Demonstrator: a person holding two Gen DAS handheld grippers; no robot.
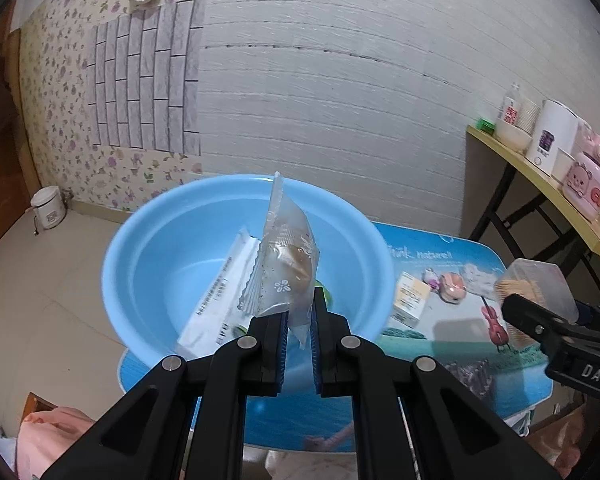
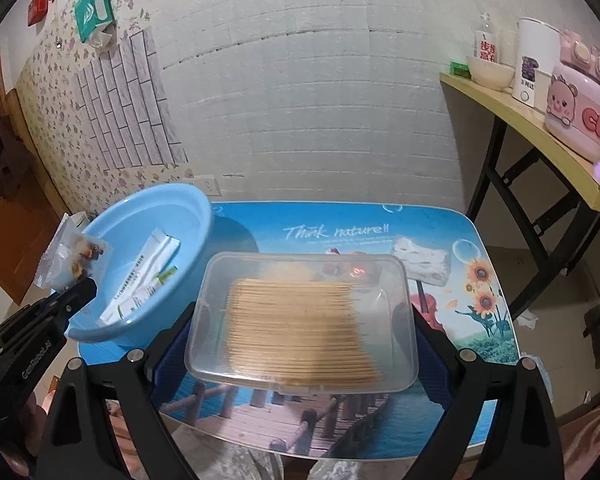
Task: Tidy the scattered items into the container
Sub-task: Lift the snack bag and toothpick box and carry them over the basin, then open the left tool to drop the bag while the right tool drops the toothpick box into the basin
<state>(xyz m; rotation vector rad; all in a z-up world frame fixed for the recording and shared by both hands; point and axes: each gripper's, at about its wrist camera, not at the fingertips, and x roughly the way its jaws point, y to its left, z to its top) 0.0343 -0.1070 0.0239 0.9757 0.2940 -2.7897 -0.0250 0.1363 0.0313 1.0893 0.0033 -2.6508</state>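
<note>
Left gripper [image 1: 299, 320] jaws pinch the upright snack packet [image 1: 286, 256] directly over the basin [image 1: 148, 240]; right gripper [image 2: 300, 320] jaws clamp the toothpick box [image 2: 304, 320] beside it.

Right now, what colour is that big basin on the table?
Light blue basin, clearest in the left wrist view.

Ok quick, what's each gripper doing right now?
Left gripper: shut on the clear snack packet, above the blue basin.
Right gripper: shut on the clear toothpick box.
</note>
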